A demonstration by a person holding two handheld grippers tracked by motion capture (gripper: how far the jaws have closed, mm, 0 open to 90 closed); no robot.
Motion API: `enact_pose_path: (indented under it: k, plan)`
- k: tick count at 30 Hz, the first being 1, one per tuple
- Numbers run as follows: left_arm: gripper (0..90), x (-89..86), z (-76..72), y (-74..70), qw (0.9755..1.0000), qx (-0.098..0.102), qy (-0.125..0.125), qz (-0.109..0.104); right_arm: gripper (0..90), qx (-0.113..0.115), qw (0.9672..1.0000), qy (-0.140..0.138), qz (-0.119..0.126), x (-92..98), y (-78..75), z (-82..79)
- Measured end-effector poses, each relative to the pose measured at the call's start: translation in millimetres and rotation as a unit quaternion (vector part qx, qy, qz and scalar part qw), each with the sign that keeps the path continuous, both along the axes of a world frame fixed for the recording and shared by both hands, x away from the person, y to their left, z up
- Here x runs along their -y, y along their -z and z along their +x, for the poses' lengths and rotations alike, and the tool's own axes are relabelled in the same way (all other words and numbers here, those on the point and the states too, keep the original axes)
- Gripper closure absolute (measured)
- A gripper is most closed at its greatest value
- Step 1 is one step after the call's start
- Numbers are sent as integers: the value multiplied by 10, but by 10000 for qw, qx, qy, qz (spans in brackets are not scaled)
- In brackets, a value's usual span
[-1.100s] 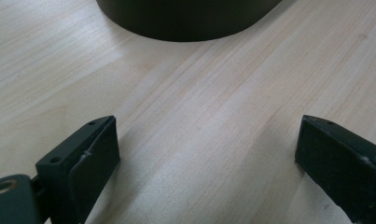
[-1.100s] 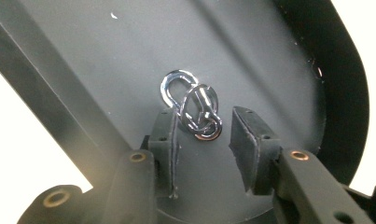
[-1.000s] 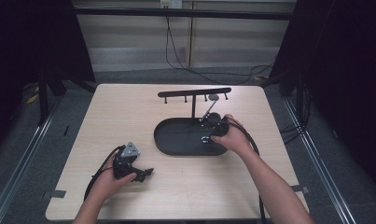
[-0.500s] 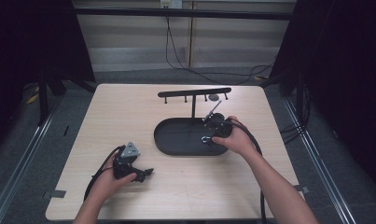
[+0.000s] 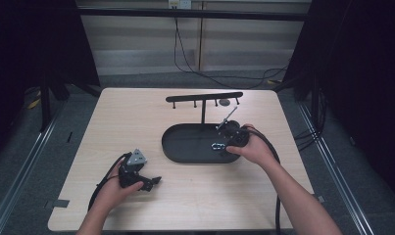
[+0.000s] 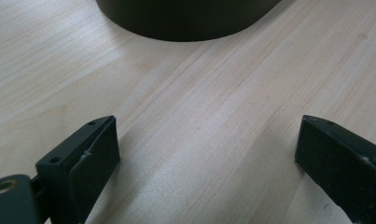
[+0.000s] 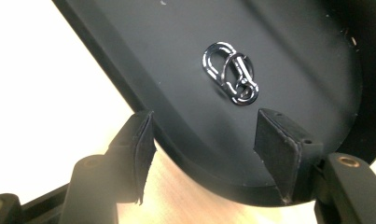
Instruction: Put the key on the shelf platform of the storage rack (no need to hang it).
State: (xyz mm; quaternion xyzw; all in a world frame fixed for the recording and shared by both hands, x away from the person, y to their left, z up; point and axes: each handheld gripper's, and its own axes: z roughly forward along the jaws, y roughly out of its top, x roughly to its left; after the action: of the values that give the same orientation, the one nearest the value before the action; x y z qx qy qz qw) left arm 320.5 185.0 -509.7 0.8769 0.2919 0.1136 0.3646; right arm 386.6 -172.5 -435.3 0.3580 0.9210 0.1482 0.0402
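A silver snap clip with a ring (image 7: 231, 73) lies loose on the floor of the black oval tray (image 7: 288, 60). In the high view the clip (image 5: 217, 146) is near the right end of the tray (image 5: 175, 147). My right gripper (image 7: 204, 135) hangs over the tray's rim just short of the clip. Its jaws have just been opening and nothing is between them. In the high view the right gripper (image 5: 226, 142) is at the tray's right end. My left gripper (image 5: 153, 182) rests at the table's front left, open and empty (image 6: 206, 140), facing the tray (image 6: 185, 18).
A black bar with several hooks (image 5: 204, 97) rises on a post from the tray's far edge. A small grey disc (image 5: 225, 102) lies behind it. Bare wood spreads around the tray. Dark curtains and floor rails flank the table.
The right hand has barely shifted at the tray's right end. The left hand has stayed where it was.
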Motion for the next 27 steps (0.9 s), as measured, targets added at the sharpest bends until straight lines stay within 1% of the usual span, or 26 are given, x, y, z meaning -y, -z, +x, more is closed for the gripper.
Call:
enact_pose_path:
  k: [2,4,8,11,14,15,18,19,20,23,24,27]
  plan:
    - [60,1,-1,1,10000,-13,-2,-13,374,-1,10000,-12,-3,0,-4,-6]
    - [60,1,-2,1,10000,-17,-6,-16,364,-27,10000,-81,-1,-3,-13,-32]
    - [60,0,0,0,10000,-2,-2,-1,354,-39,9999,-97,0,-7,-30,-61]
    - [60,1,-1,1,10000,-13,-2,-10,349,7,9999,-170,21,3,-59,-96]
    - [60,1,-1,1,10000,-12,-4,-13,347,-5,9999,-151,33,9,-76,-118]
    - [60,0,0,0,10000,-2,-1,-1,345,16,9998,-188,56,20,-78,-126]
    - [60,0,0,0,10000,-2,-1,0,341,-21,9999,-146,78,41,-90,-165]
    - [60,2,-1,3,10000,-10,-1,-25,341,7,9998,-189,99,56,-84,-171]
    - [60,1,0,2,10000,-3,-5,-22,340,-25,9998,-149,85,63,-89,-185]
    - [60,1,-1,3,10000,-12,0,-23,340,7,9998,-179,118,101,-88,-219]
    - [60,1,-1,1,10000,-10,-5,-11,340,20,9997,-208,86,124,-80,-256]
    - [60,0,0,0,10000,-1,-1,-1,339,1,9997,-225,60,140,-69,-285]
